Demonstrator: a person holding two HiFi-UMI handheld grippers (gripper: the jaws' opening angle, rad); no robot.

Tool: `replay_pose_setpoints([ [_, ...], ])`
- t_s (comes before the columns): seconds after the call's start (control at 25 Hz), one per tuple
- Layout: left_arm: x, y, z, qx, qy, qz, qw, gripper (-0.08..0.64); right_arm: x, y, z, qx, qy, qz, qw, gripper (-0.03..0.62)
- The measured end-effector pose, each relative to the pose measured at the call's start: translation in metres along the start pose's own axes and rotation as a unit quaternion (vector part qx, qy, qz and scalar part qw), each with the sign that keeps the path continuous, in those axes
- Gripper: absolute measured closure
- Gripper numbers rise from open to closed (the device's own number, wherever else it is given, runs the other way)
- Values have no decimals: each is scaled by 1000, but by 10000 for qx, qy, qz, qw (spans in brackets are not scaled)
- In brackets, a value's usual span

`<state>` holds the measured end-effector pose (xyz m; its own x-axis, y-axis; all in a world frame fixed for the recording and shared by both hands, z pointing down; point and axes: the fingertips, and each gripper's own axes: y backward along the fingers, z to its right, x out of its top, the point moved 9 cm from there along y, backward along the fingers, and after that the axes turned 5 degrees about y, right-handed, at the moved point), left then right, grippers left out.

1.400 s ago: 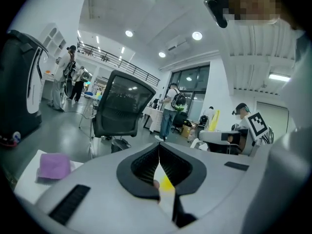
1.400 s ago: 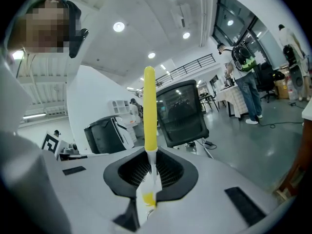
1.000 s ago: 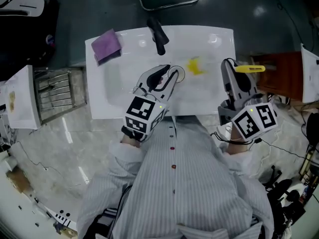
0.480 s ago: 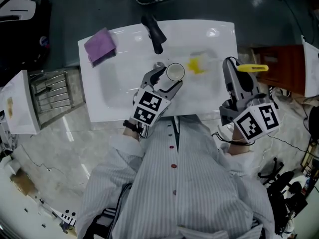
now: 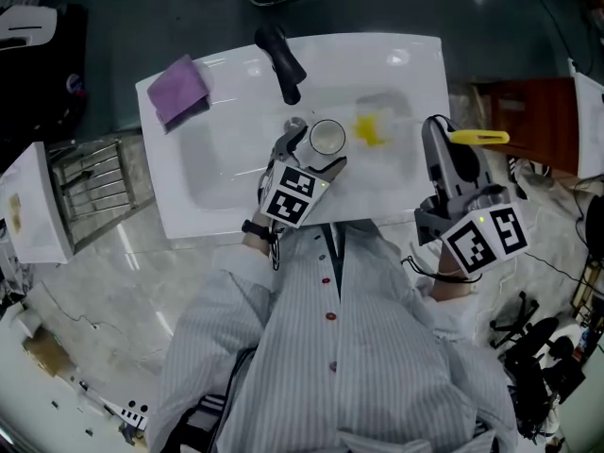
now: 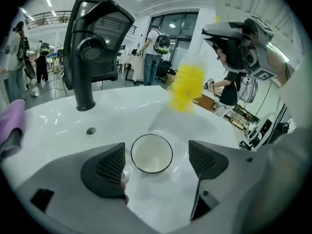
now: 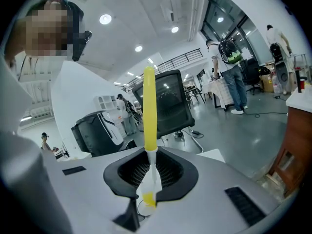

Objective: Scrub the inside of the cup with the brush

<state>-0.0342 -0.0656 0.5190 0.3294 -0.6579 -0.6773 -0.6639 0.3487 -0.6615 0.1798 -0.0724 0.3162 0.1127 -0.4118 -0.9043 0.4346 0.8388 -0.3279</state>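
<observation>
Freed cup [image 6: 151, 153] stands between left gripper's [image 6: 158, 162] opening fingers [image 6: 105, 172]; right gripper [image 7: 151, 172] clamps brush [image 7: 149, 111].

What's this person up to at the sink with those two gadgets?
A person stands at a white sink with a hand-held gripper in each hand. The left gripper is opening its jaws around a white cup, which stands upright in the basin with the pads clear of it. The right gripper is clamped on a yellow brush, held off to the right. No scrubbing is under way.
</observation>
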Motion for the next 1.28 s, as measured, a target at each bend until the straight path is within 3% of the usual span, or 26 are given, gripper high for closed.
replay_pose_setpoints([
  [0.32, -11, -33, -13, 41, -25, -372, 9993, 153, -8, -1, 6, -101, -41, -63, 9999, 532],
  [0.64, -14, -51, -16, -187, 31, -864, 9961, 146, -10, -1, 11, -192, -87, -72, 9998, 532],
  [0.96, -18, -68, -15, -24, -319, -1210, 9921, 147, -13, -2, 16, -206, -138, -75, 9997, 532],
  [1.28, -17, -70, -14, 21, -622, -1203, 9908, 153, -13, -1, 18, -227, -160, -76, 9996, 532],
])
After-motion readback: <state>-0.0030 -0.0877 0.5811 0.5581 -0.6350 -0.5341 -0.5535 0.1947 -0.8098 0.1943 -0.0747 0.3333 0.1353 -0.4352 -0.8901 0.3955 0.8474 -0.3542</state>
